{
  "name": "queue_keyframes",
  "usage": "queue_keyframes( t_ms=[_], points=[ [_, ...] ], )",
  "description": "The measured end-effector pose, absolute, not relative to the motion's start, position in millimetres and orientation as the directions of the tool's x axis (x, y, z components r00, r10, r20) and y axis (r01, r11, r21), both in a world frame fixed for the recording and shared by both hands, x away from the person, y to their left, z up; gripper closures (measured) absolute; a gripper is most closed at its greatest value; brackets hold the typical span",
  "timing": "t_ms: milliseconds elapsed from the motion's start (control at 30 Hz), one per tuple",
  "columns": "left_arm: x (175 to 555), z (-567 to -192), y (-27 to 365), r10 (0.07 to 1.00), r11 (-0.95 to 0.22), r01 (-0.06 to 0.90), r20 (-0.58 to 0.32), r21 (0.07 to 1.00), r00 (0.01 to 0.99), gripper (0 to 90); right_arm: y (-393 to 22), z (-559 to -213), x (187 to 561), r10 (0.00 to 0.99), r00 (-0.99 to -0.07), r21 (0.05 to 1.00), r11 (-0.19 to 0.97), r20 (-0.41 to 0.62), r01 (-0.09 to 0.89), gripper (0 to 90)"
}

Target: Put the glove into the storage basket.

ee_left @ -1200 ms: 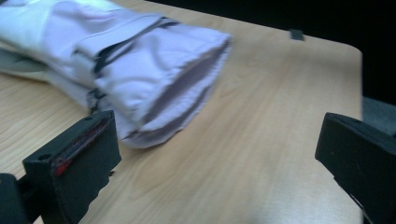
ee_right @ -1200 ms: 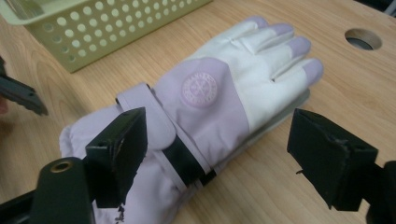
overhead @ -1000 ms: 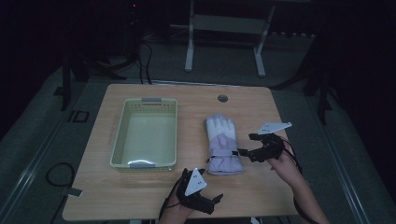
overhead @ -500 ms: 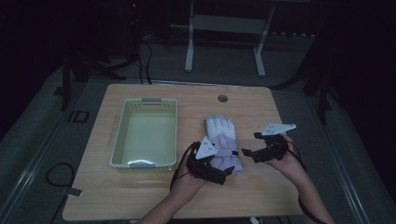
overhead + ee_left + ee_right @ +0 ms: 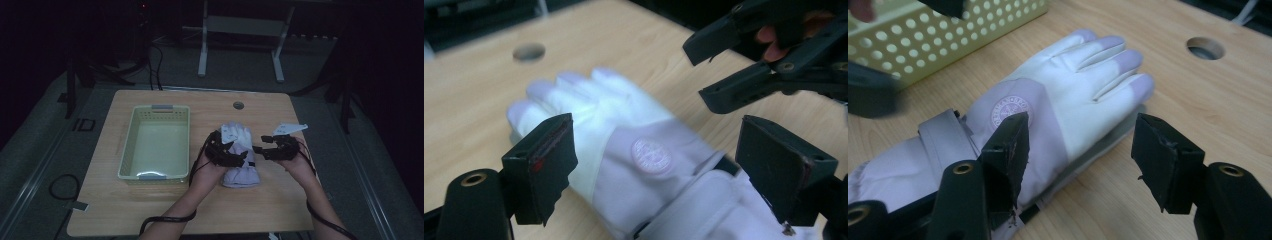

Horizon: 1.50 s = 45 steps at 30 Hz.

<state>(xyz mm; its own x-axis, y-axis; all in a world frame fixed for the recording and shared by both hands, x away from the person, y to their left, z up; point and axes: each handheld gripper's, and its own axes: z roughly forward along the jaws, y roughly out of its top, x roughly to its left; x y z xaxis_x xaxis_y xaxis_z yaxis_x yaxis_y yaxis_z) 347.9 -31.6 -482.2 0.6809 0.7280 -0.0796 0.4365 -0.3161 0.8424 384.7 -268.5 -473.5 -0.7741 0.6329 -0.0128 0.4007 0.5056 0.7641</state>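
Note:
A white and pale lilac winter glove [image 5: 239, 134] lies palm down on the wooden table [image 5: 150, 205], fingers pointing away from me. My left gripper [image 5: 239, 156] reaches in from the glove's left side. In the left gripper view the left gripper [image 5: 659, 170] straddles the glove [image 5: 624, 130] near its round badge; its jaws have just been closing, with the pads still apart from the cloth. My right gripper [image 5: 260, 150] comes from the right. Its jaws [image 5: 1085, 155] have also been closing; one hangs over the glove [image 5: 1073, 95], the other beside its edge.
A pale green perforated basket [image 5: 155, 142] stands left of the glove, and its wall [image 5: 973, 25] is close behind it in the right gripper view. A round cable hole [image 5: 238, 105] lies beyond the glove's fingertips. The right gripper [image 5: 774, 55] is very near the left one.
My left gripper has travelled from the table's front edge up onto the glove's left side. The right gripper has edged in toward the glove. The glove has not moved.

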Motion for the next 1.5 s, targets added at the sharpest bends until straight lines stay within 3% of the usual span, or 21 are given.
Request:
queue_keyframes(
  t_ms=[300, 633, 833, 967, 1233, 1500],
  points=[
    [360.1, -517.3, -39.6, 0.795, -0.373, 0.577, -0.071, 0.727, 0.603, 16.7, -256.9, -511.8, 390.0, 0.633, -0.774, 0.697, 0.545, 0.023, 0.467, 32.2],
    [372.8, -551.2, -30.5, 0.776, -0.303, 0.684, -0.245, 0.663, 0.581, 17.3, -254.0, -534.8, 395.8, 0.637, -0.767, 0.642, 0.556, 0.08, 0.529, 35.1],
    [383.7, -559.3, -23.2, 0.718, -0.286, 0.729, -0.365, 0.622, 0.593, 24.8, -255.0, -541.3, 402.6, 0.653, -0.738, 0.606, 0.522, 0.168, 0.6, 36.1],
    [387.2, -564.1, -18.3, 0.678, -0.25, 0.748, -0.439, 0.615, 0.589, 34.2, -257.4, -544.5, 408.0, 0.631, -0.728, 0.584, 0.494, 0.268, 0.644, 49.9],
    [390.1, -562.9, -16.2, 0.629, -0.258, 0.753, -0.486, 0.605, 0.606, 54.7, -254.0, -542.3, 402.5, 0.636, -0.714, 0.594, 0.464, 0.292, 0.657, 73.6],
    [387.6, -551.0, -16.9, 0.616, -0.283, 0.736, -0.472, 0.614, 0.631, 63.7, -248.7, -530.0, 392.1, 0.681, -0.69, 0.61, 0.445, 0.245, 0.656, 80.6]
  ],
)
